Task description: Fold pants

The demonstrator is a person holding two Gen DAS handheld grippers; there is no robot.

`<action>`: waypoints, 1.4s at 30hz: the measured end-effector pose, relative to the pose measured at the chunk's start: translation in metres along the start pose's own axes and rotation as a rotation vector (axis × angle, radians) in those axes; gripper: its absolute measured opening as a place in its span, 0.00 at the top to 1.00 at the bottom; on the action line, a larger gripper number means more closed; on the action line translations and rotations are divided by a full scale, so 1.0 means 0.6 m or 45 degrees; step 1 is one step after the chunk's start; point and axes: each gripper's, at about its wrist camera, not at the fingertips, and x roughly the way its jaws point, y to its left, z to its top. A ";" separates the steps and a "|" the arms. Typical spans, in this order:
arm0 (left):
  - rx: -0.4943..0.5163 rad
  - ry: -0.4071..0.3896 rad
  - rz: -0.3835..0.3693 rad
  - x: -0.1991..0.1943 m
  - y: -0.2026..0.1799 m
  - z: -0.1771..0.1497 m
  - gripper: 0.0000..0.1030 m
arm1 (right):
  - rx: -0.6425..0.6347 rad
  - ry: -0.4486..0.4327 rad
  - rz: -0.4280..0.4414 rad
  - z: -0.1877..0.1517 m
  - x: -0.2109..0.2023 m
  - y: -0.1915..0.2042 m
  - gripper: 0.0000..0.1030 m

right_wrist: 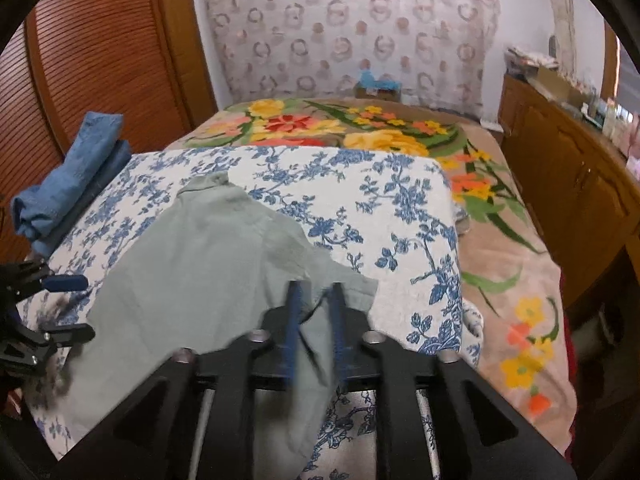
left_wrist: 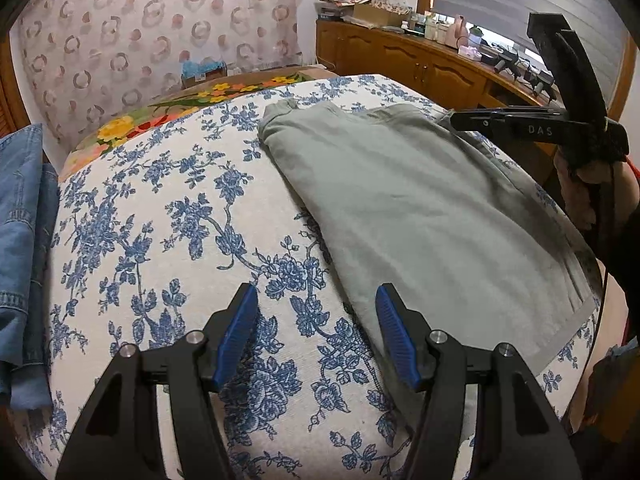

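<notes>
Grey-green pants (left_wrist: 404,204) lie folded on the blue-flowered white cloth (left_wrist: 168,216) on the bed. My left gripper (left_wrist: 316,308) is open and empty, hovering just off the pants' near left edge. My right gripper (right_wrist: 316,300) is shut on a corner of the pants (right_wrist: 208,264) and holds that edge lifted off the cloth. In the left wrist view the right gripper (left_wrist: 460,118) shows at the pants' far right corner. In the right wrist view the left gripper (right_wrist: 76,304) shows open at the left edge.
Folded blue denim (right_wrist: 72,184) lies at the bed's left side, also in the left wrist view (left_wrist: 20,240). A flowered blanket (right_wrist: 500,280) covers the bed beyond and to the right. A wooden cabinet (left_wrist: 420,64) with clutter stands along the right wall. A patterned headboard cover (right_wrist: 352,28) stands behind.
</notes>
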 end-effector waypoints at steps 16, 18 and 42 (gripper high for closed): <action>-0.014 -0.004 -0.010 0.002 0.000 -0.006 0.41 | 0.001 -0.039 -0.062 0.015 0.011 -0.018 0.98; -0.018 -0.005 -0.010 0.001 0.002 -0.007 0.41 | 0.029 -0.054 -0.107 0.017 0.010 -0.028 0.98; -0.014 -0.107 -0.002 -0.079 -0.026 -0.051 0.41 | 0.062 -0.047 -0.118 -0.098 -0.107 0.062 0.61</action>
